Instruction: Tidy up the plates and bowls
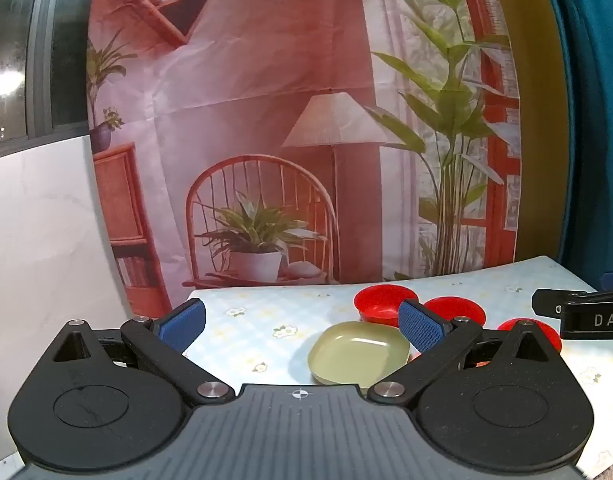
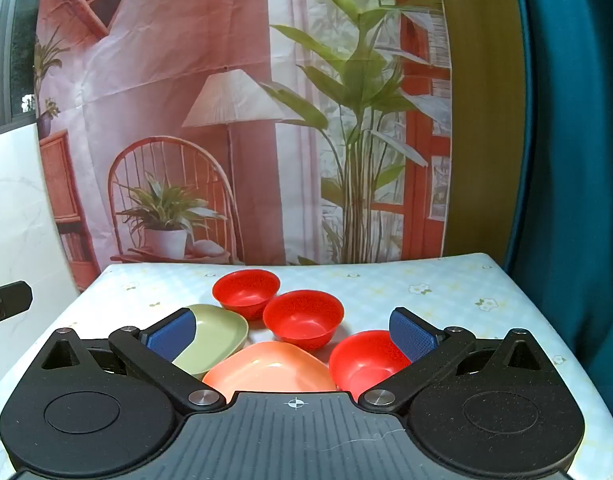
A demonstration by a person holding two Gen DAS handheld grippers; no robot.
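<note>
Three red bowls stand on the flowered tablecloth: a far one (image 2: 246, 288), a middle one (image 2: 303, 319) and a near right one (image 2: 362, 360). A pale green square plate (image 2: 216, 334) lies left of them, and a salmon plate (image 2: 271, 372) lies nearest the right wrist camera. My right gripper (image 2: 292, 332) hangs open above the dishes, nothing between its blue pads. My left gripper (image 1: 302, 326) is open too, held above the table with the green plate (image 1: 358, 352) below its right finger. The red bowls (image 1: 382, 304) lie beyond it.
The table (image 2: 446, 280) carries a light checked cloth with flowers and ends at a printed backdrop of a room. A teal curtain (image 2: 566, 160) hangs to the right. White wall (image 1: 38, 240) stands at the left. The other gripper's black body (image 1: 578, 316) shows at the right edge.
</note>
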